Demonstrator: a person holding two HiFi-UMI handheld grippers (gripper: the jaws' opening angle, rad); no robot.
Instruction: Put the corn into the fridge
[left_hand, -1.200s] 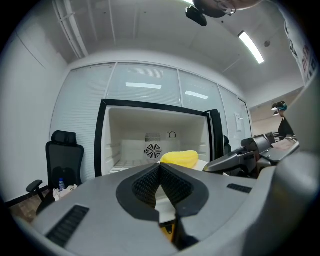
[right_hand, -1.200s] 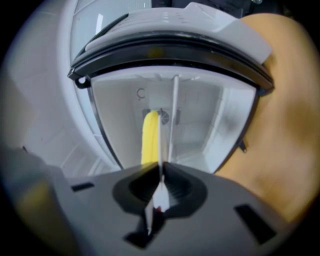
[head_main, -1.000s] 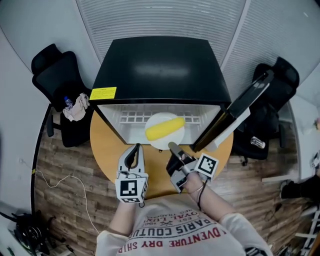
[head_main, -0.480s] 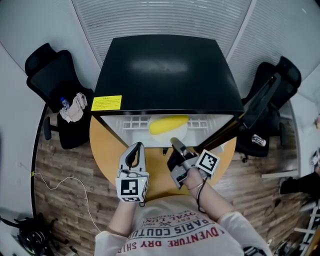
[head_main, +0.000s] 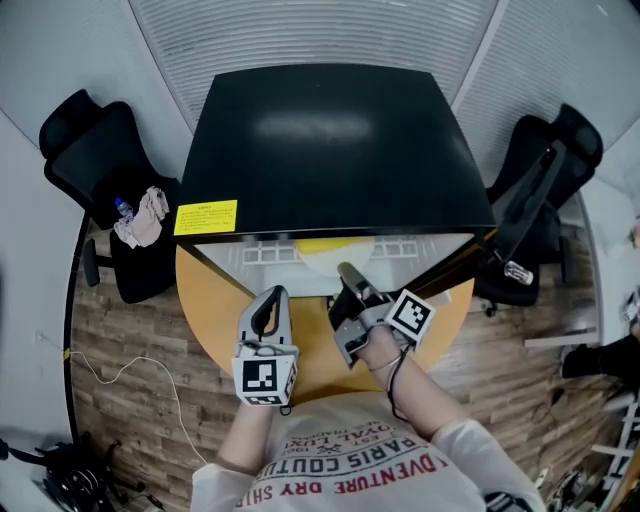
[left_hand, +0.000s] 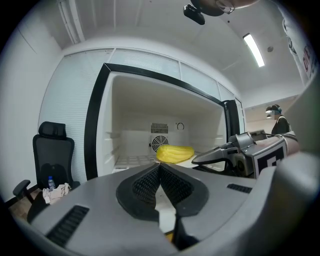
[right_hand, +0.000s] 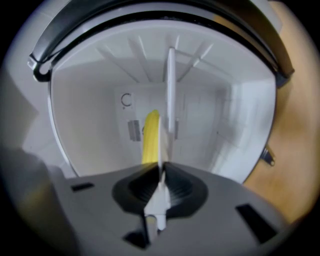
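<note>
The yellow corn (head_main: 322, 245) lies on a white plate (head_main: 338, 259) on the shelf inside the black fridge (head_main: 335, 150); only its near edge shows under the fridge top. My right gripper (head_main: 345, 272) is shut on the plate's near rim at the fridge mouth. In the right gripper view the plate (right_hand: 170, 100) runs edge-on from the jaws, with the corn (right_hand: 151, 136) beside it. My left gripper (head_main: 271, 297) is shut on nothing, hovering over the table to the left. The left gripper view shows the corn (left_hand: 175, 153) deep inside and the right gripper (left_hand: 215, 156) at right.
The fridge stands on a round wooden table (head_main: 212, 310). Its door (head_main: 525, 215) hangs open to the right. A black chair (head_main: 85, 160) with a bottle and cloth (head_main: 140, 218) stands at left, another chair (head_main: 572, 150) at right. A cable lies on the wooden floor.
The plate with the corn has slid deeper into the fridge, held by the right gripper, which moved forward. The left gripper has stayed in place.
</note>
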